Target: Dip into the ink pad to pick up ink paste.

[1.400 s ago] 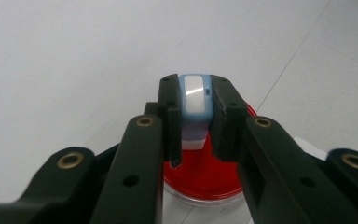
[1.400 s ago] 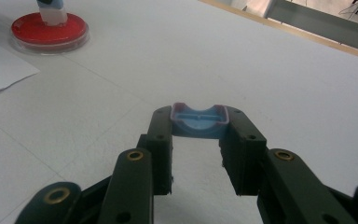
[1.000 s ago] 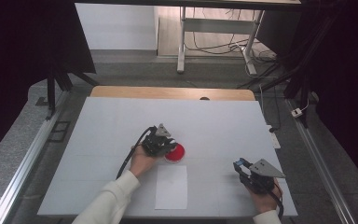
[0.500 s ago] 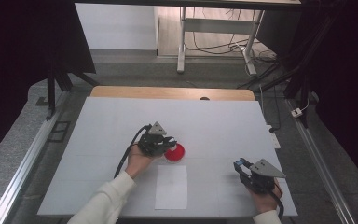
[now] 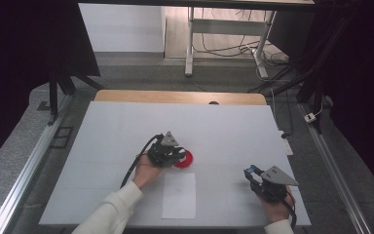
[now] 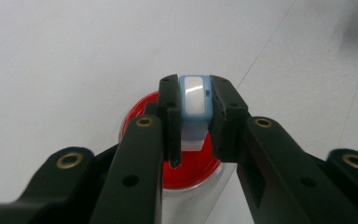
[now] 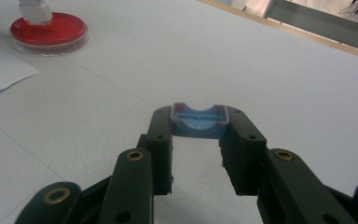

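Observation:
My left gripper (image 5: 176, 155) (image 6: 195, 100) is shut on a small white block with a light blue casing (image 6: 196, 95). It holds the block upright over a round red dish (image 5: 187, 160) (image 6: 192, 164). In the right gripper view the block's white lower end (image 7: 35, 11) rests on the dish's red surface (image 7: 51, 29). My right gripper (image 5: 250, 173) (image 7: 199, 125) stays near the table's right front, shut on a blue cap with a reddish rim (image 7: 199, 119), held just above the table.
A white sheet of paper (image 5: 179, 195) (image 7: 0, 70) lies flat in front of the dish, near the front edge of the white table (image 5: 126, 126). A cable trails from the left gripper toward the person's sleeve. Beyond the table stand a metal frame and floor cables.
The left gripper has shifted very slightly at the red dish, still gripping the block. The right gripper has not moved.

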